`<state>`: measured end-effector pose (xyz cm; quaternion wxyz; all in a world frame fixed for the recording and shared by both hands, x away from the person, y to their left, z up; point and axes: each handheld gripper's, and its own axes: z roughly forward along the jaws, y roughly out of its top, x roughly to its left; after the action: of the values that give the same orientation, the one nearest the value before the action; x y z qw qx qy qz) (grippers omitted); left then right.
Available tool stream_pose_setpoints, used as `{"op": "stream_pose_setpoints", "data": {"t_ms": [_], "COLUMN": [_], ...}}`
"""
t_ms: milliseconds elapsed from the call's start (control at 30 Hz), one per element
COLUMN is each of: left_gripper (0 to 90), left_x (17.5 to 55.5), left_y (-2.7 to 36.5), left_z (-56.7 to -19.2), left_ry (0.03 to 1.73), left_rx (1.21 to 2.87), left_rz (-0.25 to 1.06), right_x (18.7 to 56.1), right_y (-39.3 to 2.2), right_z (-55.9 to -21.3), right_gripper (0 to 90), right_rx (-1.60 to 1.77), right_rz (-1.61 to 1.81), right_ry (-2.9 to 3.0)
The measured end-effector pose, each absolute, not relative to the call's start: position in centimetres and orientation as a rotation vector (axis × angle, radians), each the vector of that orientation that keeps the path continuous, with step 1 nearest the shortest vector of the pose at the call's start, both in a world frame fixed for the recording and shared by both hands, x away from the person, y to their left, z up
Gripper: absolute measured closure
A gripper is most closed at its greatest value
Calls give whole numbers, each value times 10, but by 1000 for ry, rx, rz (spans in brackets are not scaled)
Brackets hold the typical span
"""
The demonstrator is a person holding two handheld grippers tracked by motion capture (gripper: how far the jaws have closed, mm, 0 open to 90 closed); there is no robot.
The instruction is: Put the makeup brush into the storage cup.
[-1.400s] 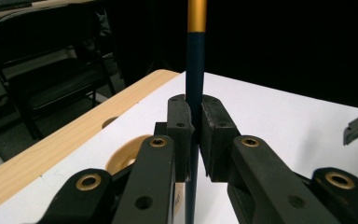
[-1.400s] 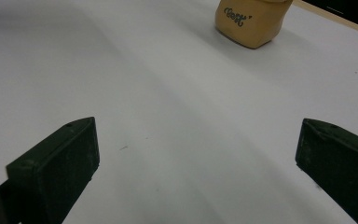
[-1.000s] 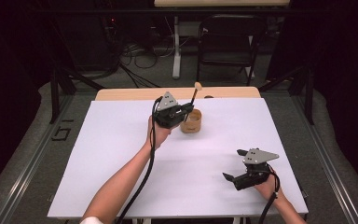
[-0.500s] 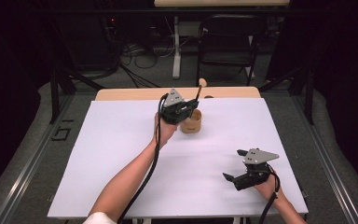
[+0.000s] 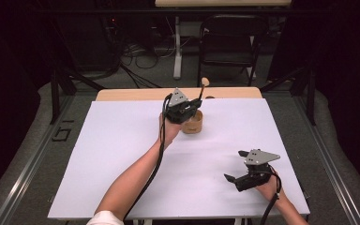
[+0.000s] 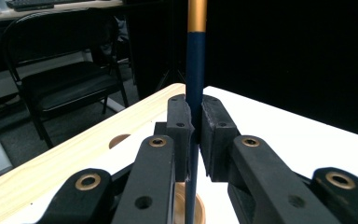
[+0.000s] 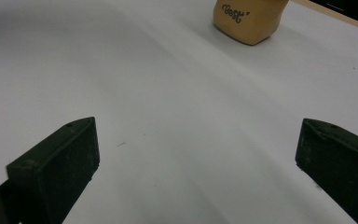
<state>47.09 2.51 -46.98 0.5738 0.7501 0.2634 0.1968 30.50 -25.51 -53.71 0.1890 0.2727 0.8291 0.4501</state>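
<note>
Dark-blue slim stick with a gold band and a pale wooden knob on top (image 6: 195, 70) stands nearly upright, clamped between the two black pads of my left claw (image 6: 195, 133). Its lower end goes down into the small tan wooden cup with script lettering (image 5: 193, 123); whether it touches the bottom I cannot tell. In the high view, that cup sits on the white table sheet (image 5: 122, 154) at about 12 o'clock from the table's centre, near the bare wooden strip (image 5: 131, 94) at the far edge. My left claw (image 5: 191, 106) hangs just above the cup's rim, at its 10 o'clock. My right claw (image 5: 230, 178) rests low over the sheet at about 4 o'clock from centre, well apart from the cup, its jaws spread wide with nothing between them. A black folding chair (image 5: 225, 44) stands beyond the table at 12 o'clock.
</note>
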Motion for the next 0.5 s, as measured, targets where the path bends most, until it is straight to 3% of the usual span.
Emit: {"op": "stream_pose_setpoints", "data": {"t_ms": [500], "left_gripper": [829], "left_x": [483], "left_y": [20], "left_z": [-487], "left_ry": [667], "left_rx": [1760], "left_rz": [480], "right_x": [305], "right_y": [-255], "right_z": [-538], "right_gripper": [0], "right_rx": [767], "right_rz": [1265], "right_ry": [2337]}}
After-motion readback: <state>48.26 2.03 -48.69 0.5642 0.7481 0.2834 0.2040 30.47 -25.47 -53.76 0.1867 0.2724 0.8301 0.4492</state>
